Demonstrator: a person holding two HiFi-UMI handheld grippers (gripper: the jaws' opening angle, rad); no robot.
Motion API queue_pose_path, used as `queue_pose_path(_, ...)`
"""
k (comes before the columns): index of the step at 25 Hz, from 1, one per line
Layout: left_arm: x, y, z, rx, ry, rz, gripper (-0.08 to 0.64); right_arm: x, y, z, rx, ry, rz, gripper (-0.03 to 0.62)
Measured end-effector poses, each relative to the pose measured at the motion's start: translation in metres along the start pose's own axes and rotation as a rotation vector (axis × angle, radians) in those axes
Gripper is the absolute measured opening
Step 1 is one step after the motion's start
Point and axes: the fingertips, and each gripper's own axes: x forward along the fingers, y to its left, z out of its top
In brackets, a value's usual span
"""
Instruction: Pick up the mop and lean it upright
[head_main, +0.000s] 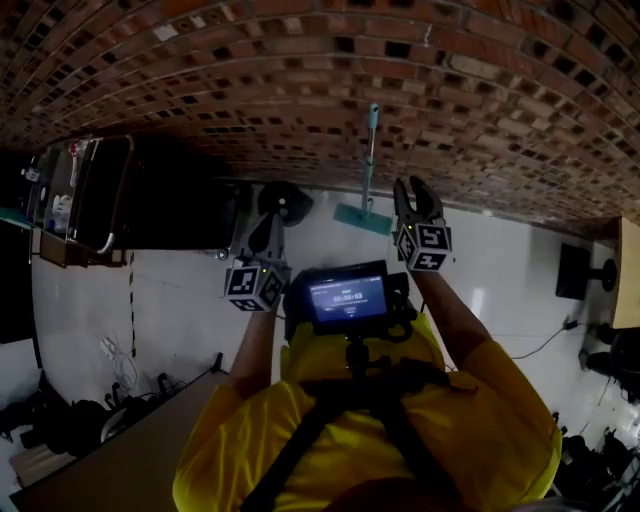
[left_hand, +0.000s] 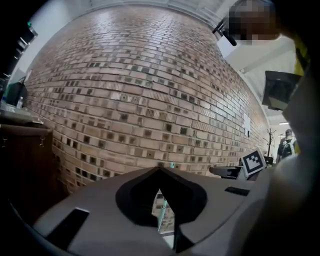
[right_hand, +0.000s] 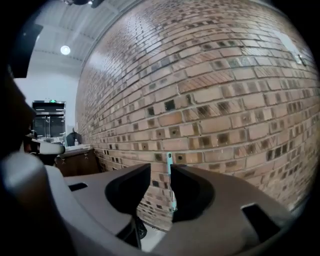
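Note:
The mop (head_main: 368, 160) stands upright, leaning against the brick wall (head_main: 250, 90). Its teal head (head_main: 360, 218) rests on the white floor and the teal handle tip points up the wall. My right gripper (head_main: 417, 192) is held up just right of the mop and short of it, with its jaws apart and nothing between them. In the right gripper view the mop handle (right_hand: 170, 182) shows through the gap of that gripper (right_hand: 161, 167), some way off. My left gripper (head_main: 268, 228) hangs left of the mop, and its tips (left_hand: 160, 171) meet. A sliver of the mop (left_hand: 161, 212) shows below those tips.
A dark cabinet with a metal frame (head_main: 85, 195) stands at the left by the wall. A black round object (head_main: 287, 198) sits on the floor left of the mop head. Cables (head_main: 115, 355) lie at the lower left. A black stand (head_main: 590, 272) is at the right.

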Motion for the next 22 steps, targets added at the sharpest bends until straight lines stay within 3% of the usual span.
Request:
queue_pose_path(3,0.048,0.018,0.004,-0.010,0.015,-0.083,0.000,0.050,0.002,-0.001,-0.030,0.012,-0.056,0.161)
queue_pose_path(10,0.113,0.073,0.016,0.041,0.102,-0.216,0.000,0.156,-0.007,-0.049,-0.054,0.091,-0.210,0.161)
queue_pose_path(17,0.135,0.106,0.000,0.031,0.179,-0.251,0.000,0.222,-0.036,-0.068,-0.029,0.115,-0.308,0.161)
queue_pose_path(22,0.142,0.104,-0.017,0.002,0.221,-0.251,0.000,0.249,-0.047,-0.087,-0.025,0.157,-0.321,0.161)
